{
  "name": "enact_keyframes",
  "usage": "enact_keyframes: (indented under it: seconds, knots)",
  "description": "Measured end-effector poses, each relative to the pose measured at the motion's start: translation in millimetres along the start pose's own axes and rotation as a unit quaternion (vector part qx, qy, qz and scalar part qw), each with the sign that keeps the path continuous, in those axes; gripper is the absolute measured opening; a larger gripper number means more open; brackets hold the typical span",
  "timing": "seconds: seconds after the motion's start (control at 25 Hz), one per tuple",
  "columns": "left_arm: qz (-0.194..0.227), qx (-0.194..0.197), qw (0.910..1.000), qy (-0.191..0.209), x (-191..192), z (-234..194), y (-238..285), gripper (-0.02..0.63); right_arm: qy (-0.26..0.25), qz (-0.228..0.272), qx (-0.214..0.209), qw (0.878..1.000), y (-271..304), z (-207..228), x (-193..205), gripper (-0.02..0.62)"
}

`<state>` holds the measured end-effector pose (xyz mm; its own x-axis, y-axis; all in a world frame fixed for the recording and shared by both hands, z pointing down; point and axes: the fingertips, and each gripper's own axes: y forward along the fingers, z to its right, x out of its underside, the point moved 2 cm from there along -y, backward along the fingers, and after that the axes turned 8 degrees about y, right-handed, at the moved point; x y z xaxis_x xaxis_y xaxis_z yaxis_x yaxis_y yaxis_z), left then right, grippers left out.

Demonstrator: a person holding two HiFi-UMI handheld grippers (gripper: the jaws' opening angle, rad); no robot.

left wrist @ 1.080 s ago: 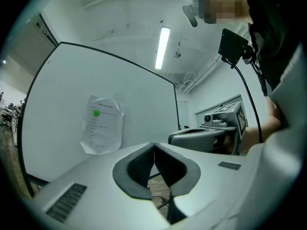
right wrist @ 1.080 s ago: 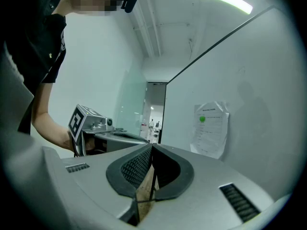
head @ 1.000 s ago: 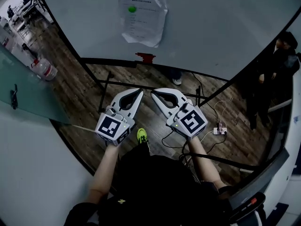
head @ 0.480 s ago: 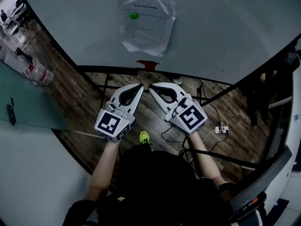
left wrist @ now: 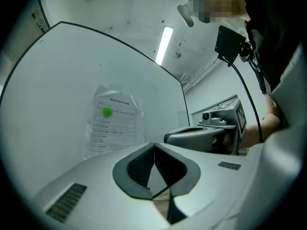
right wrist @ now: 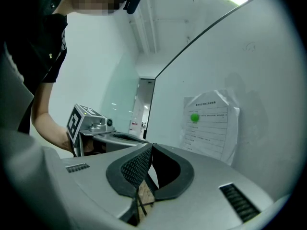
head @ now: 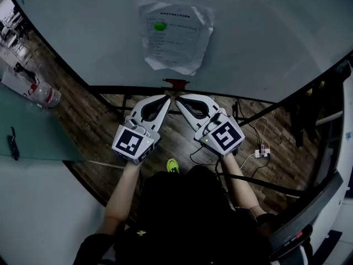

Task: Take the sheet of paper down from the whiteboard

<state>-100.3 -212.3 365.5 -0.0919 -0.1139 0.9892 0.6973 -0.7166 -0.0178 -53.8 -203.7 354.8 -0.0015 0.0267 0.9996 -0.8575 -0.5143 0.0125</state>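
Observation:
A crumpled printed sheet of paper (head: 176, 36) hangs on the whiteboard (head: 265, 32), pinned near its top by a round green magnet (head: 160, 26). It shows again as the paper (left wrist: 114, 125) in the left gripper view and the paper (right wrist: 209, 126) in the right gripper view. My left gripper (head: 167, 99) and right gripper (head: 179, 99) sit side by side below the sheet, just short of the board's lower rail. Both are shut with nothing between the jaws, and their tips point at the board.
A red piece (head: 175, 83) sits on the board's bottom rail right ahead of the tips. A glass panel (head: 33, 131) stands at the left with a plastic bottle (head: 47, 94) beyond it. A power strip with cables (head: 260, 152) lies on the wooden floor at the right.
Both grippers have moved forward together toward the whiteboard, and their tips now sit just under its lower rail. The sheet looks larger and closer. The jaws stayed shut.

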Motion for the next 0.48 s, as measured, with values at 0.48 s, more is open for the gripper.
enact_keyframes:
  seconds: [0.48]
  knots:
    - [0.004,-0.027,0.9993,0.024,-15,-32,16,0.026,-0.023,0.013,-0.012,1.000,23,22,-20,0.014]
